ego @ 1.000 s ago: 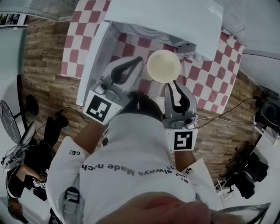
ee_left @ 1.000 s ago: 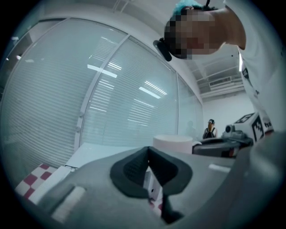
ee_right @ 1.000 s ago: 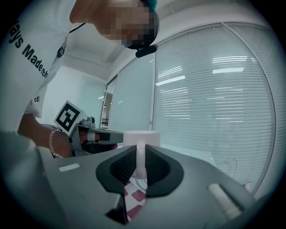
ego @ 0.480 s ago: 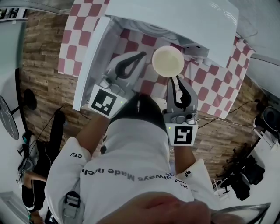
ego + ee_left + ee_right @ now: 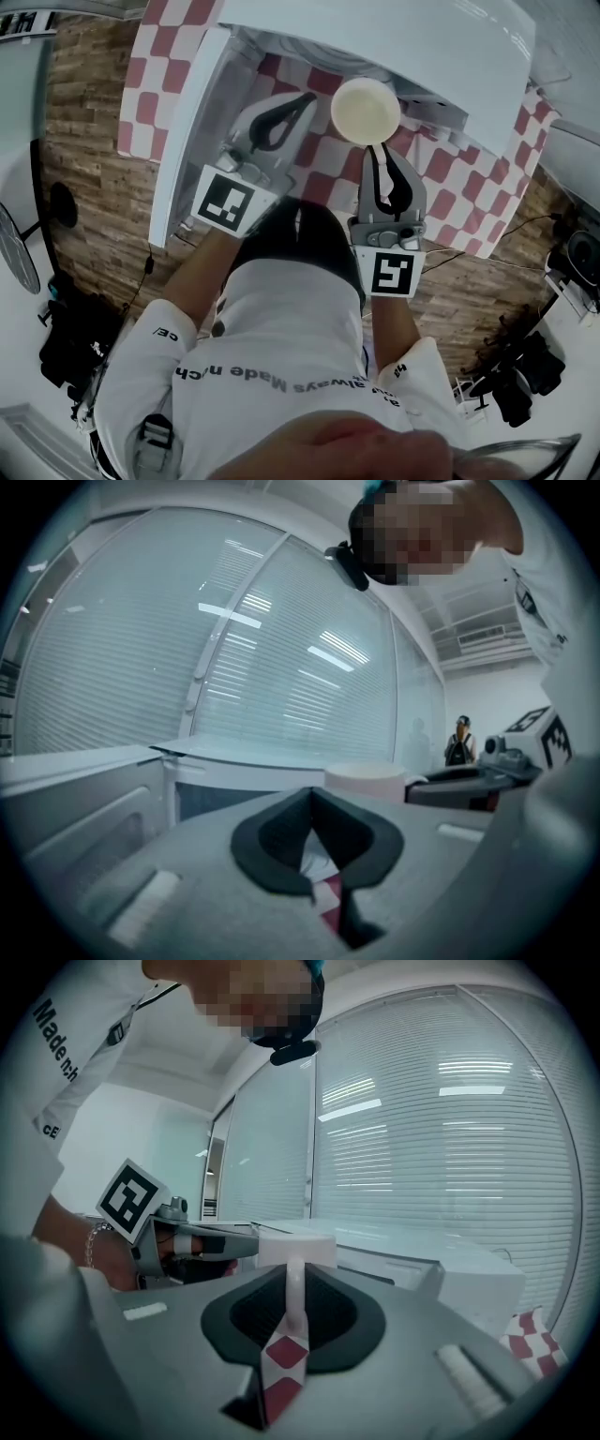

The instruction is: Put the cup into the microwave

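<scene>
Head view: microwave (image 5: 394,42) sat at the top of frame on the desk (image 5: 155,98), which was covered in red-white check. Its door (image 5: 192,131) was swung open on my left. The cup (image 5: 366,110) was held up at the oven mouth, open top facing the camera, clear of the desk. I couldn't tell whether it had crossed the front edge. My right tool (image 5: 377,155) met the cup at its near side. My left tool (image 5: 306,97) sat just left of the cup, between it and the door, and I saw no contact.

Left gripper view: left tool (image 5: 312,797) had its jaws fully together with nothing between them. Only check cloth (image 5: 323,892) showed through the pad gap. The cup (image 5: 366,782) was just right of the tips, with the right tool (image 5: 459,785) behind it. Microwave (image 5: 234,766) was ahead, door (image 5: 84,817) to the left. A person (image 5: 459,742) stood far back.

Right gripper view: right tool (image 5: 295,1283) was clamped on the cup's handle (image 5: 294,1309), a thin white bar upright between the pads. The cup (image 5: 295,1246) body was just past the tips. The left tool (image 5: 202,1241) came in from the left near the cup, its marker cube (image 5: 131,1199) showing. Microwave (image 5: 431,1274) was to the right.
</scene>
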Tool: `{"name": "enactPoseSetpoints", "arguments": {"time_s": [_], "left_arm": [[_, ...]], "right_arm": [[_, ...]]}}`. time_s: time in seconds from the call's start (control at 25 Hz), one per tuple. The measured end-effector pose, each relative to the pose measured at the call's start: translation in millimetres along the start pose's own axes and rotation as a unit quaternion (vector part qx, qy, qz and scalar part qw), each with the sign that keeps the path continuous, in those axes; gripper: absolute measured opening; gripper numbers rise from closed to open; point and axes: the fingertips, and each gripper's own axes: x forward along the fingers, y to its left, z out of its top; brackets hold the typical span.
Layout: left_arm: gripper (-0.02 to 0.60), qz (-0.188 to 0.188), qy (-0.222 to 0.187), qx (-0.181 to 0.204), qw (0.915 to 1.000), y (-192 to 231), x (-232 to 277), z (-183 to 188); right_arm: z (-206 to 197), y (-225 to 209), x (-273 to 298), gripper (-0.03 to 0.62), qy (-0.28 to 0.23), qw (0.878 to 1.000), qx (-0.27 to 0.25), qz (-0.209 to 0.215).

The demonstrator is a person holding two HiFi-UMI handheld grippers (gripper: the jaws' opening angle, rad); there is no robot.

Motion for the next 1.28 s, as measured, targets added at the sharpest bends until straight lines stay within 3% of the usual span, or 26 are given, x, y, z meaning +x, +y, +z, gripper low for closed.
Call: {"name": "enactPoseSetpoints", "arguments": {"time_s": [0.6, 1.28], "left_arm": [[0.004, 0.021, 0.006, 0.002, 0.9998, 41, 36, -58], [0.005, 0.042, 0.025, 0.009, 0.9988, 85, 79, -94]], "right_arm": [[-64, -5, 61, 0.038, 0.003, 1.000, -0.006, 0.011], [-103, -39, 133, 0.038, 0.002, 1.000, 0.018, -0.014]]}}
